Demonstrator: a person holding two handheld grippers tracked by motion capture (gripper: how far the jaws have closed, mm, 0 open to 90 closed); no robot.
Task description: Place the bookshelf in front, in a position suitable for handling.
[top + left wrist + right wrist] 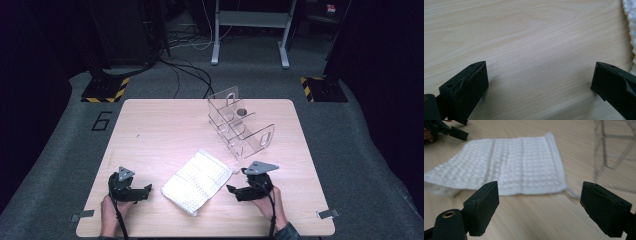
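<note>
Right gripper (pixel 236 180) is hanging low over the bench (pixel 150 130) with its jaws spread wide and nothing between them, pointing at the near edge of the folded white cloth (pixel 197 181) — by my reading this is the gap between grips, the cloth lying flat mid-bench between both hands. Left gripper (pixel 146 192) is sitting just beside the cloth's other side, jaws also gaping over bare pale wood-grain laminate. Next move is likely calling for a low, flat approach to pinch an edge or the small corner loop (pixel 572 192). Waffle-weave fabric, soft and limp, is looking rectangular; beyond it a clear acrylic rack (pixel 240 129) is standing, rigid with slotted dividers.
</note>
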